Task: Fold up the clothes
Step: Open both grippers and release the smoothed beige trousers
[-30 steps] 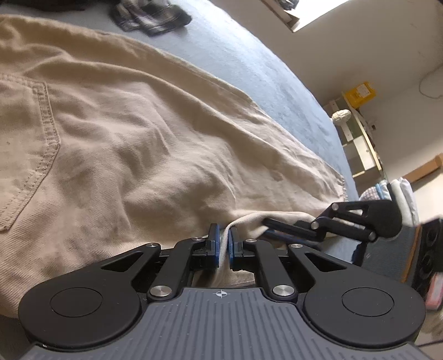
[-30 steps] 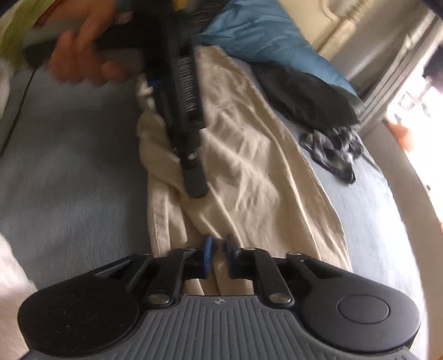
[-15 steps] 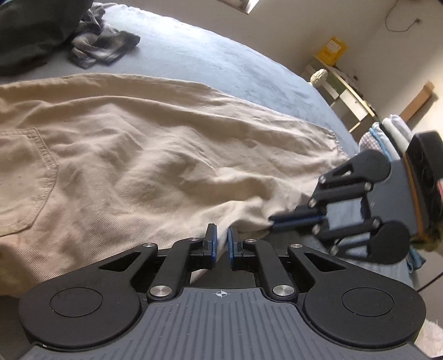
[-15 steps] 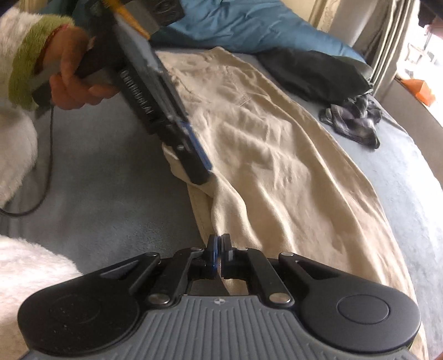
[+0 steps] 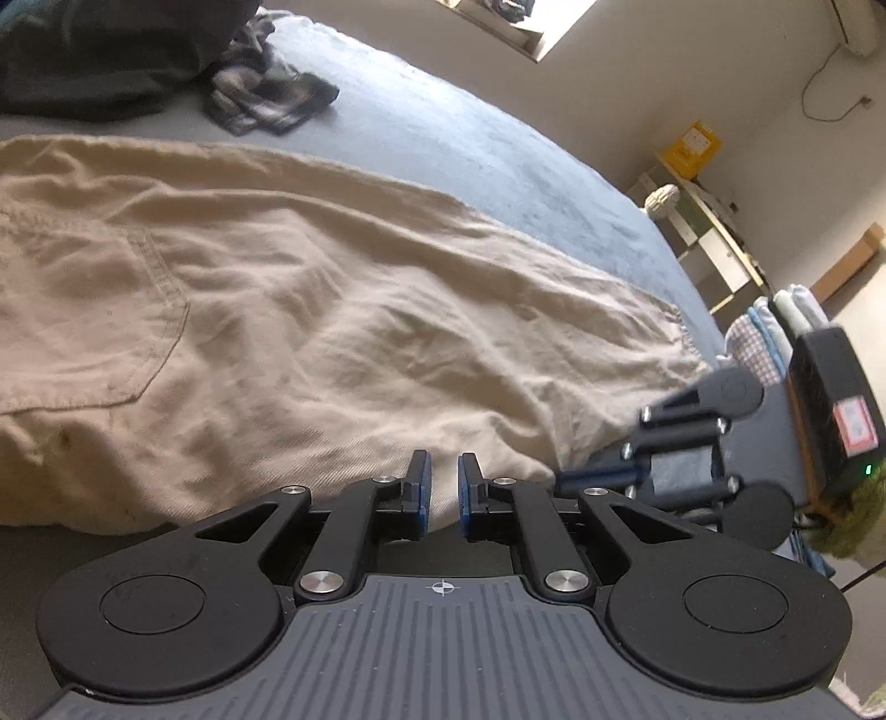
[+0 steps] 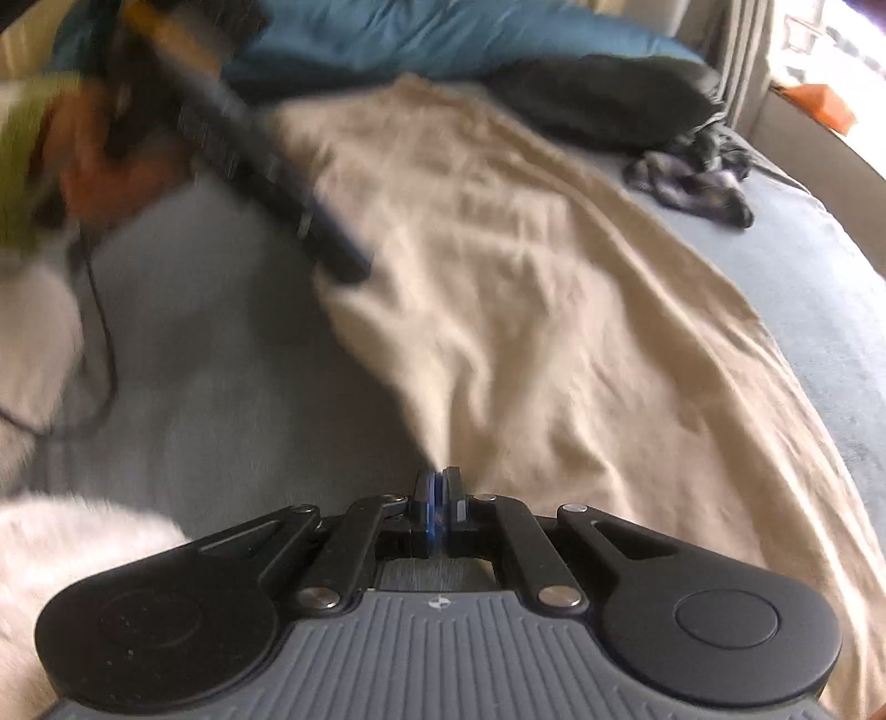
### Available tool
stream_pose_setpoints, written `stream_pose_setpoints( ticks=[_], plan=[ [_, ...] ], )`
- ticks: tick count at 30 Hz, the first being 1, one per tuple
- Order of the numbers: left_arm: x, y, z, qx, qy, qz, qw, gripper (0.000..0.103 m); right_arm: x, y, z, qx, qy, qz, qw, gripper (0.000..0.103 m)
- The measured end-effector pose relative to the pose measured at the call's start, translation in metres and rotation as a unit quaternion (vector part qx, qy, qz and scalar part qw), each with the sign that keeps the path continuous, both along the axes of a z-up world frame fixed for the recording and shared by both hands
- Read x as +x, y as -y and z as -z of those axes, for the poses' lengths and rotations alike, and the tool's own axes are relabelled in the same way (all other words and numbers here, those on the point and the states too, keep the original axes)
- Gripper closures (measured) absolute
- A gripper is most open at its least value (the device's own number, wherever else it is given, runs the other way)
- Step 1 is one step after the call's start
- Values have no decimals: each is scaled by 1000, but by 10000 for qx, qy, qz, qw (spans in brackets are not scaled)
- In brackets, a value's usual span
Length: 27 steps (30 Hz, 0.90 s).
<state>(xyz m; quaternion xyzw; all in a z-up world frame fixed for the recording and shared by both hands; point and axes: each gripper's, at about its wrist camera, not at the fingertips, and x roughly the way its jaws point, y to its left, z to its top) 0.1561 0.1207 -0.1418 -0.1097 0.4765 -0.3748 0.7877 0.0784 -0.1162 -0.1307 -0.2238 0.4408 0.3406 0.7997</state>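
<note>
Tan trousers point(image 5: 310, 310) lie spread flat across a blue-grey bed point(image 5: 498, 149), back pocket point(image 5: 105, 315) up and toward the left in the left wrist view, with the hem end running off to the right edge of the mattress.

The left gripper point(image 5: 443, 482) sits at the near edge of the trousers. Its blue pads stand close together with only a narrow gap, so it is all but closed; the cloth edge lies right at the tips, and it may be pinched there, though the view does not make that sure. In the right wrist view this gripper point(image 6: 338, 260) is a dark blur whose tip rests on the near side edge of the trousers, carried by a hand point(image 6: 94, 177) with a green cuff.

The right gripper point(image 6: 438, 487) has its pads pressed flat together on a peak of the tan cloth, which rises in a taut ridge to the tips. From the left wrist view it point(image 5: 587, 475) reaches in from the right, tips at the trouser edge just beside the left gripper.

Beyond the trousers lie a dark garment point(image 6: 603, 105) and a crumpled plaid cloth point(image 5: 266, 99), both apart from the trousers. A blue pillow point(image 6: 432, 39) lies at the head of the bed, and a shelf point(image 5: 703, 232) stands by the wall
</note>
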Motion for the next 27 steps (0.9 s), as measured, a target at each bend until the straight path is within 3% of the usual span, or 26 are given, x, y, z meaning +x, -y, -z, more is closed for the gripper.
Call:
stream_pose_setpoints(
  ticks=[5,13,17,20,27],
  plan=[
    [1,24,-1,-5,175,122,9998,93,-14,18,-6,-14,-185,566,9982,100],
    [-10,65,15,1021,515,500,9922,93,2,83,-21,329,54,2273,9732,99],
    [-6,59,18,903,356,375,9946,93,7,95,0,72,-26,2472,9689,96],
    [-5,57,19,883,330,367,9949,93,-14,112,15,-194,-31,2600,9654,95],
    [-9,56,19,872,361,331,9950,93,-49,165,-5,-207,-202,3598,9326,94]
  ],
)
